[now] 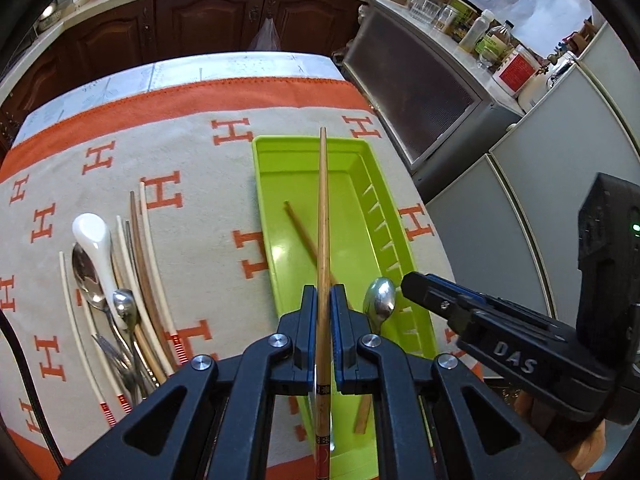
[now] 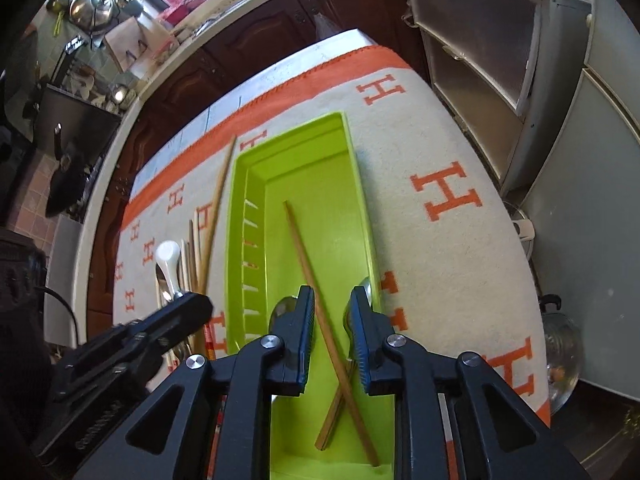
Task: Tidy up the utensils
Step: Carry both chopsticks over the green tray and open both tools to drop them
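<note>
My left gripper (image 1: pixel 323 294) is shut on a long wooden chopstick (image 1: pixel 322 208) and holds it over the lime green tray (image 1: pixel 280 216). The same chopstick shows in the right wrist view (image 2: pixel 218 200) left of the tray (image 2: pixel 360 200). Wooden chopsticks (image 2: pixel 308 264) lie crossed inside the tray, with metal spoons (image 2: pixel 280 308) under my fingers. My right gripper (image 2: pixel 332 312) is open and empty above the tray's near end; it also shows in the left wrist view (image 1: pixel 416 280) beside a metal spoon (image 1: pixel 380 300).
A pile of chopsticks, metal spoons and a white ceramic spoon (image 1: pixel 94 236) lies on the orange-and-beige H-patterned cloth (image 1: pixel 200 152) left of the tray. Grey cabinets (image 1: pixel 420 92) stand to the right, dark wooden cupboards (image 1: pixel 200 20) behind.
</note>
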`<state>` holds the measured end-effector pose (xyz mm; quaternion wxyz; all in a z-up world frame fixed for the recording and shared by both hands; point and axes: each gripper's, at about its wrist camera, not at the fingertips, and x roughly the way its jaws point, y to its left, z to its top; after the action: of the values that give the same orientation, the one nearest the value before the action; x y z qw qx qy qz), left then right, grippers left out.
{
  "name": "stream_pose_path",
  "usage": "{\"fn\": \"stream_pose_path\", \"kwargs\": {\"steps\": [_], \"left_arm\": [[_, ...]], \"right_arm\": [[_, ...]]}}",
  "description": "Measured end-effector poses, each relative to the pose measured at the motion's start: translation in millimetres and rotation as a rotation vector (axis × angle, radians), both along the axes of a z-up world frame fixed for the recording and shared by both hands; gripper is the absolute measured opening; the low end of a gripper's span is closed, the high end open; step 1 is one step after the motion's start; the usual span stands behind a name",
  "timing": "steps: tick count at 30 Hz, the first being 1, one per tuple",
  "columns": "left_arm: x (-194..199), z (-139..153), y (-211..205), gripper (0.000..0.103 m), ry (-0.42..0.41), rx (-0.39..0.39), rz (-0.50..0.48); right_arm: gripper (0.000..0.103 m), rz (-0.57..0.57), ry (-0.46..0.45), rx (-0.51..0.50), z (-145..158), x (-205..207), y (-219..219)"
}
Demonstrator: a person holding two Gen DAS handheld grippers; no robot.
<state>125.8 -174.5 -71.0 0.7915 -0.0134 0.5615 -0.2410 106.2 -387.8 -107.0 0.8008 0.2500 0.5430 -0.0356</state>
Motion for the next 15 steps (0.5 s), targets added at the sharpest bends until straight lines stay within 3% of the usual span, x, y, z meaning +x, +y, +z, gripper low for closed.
{"fn": "stream_pose_path", "kwargs": {"steps": [8, 12, 15], "left_arm": [[11.7, -19.2, -16.8, 0.005, 0.081, -0.002, 0.016], [5.8, -22.1, -23.2, 0.019, 0.066, 0.030, -0.009], [-0.3, -18.3, -24.0, 0.024, 0.029, 0.055, -0.025]], "right_arm": [[0.019, -0.057, -0.031, 0.008, 7.4, -3.4, -13.5], [0.019, -0.061, -0.035, 0.009, 9.3, -8.3, -13.8], [0.019, -0.059, -0.035, 0.004, 9.0, -9.7, -12.3]]}}
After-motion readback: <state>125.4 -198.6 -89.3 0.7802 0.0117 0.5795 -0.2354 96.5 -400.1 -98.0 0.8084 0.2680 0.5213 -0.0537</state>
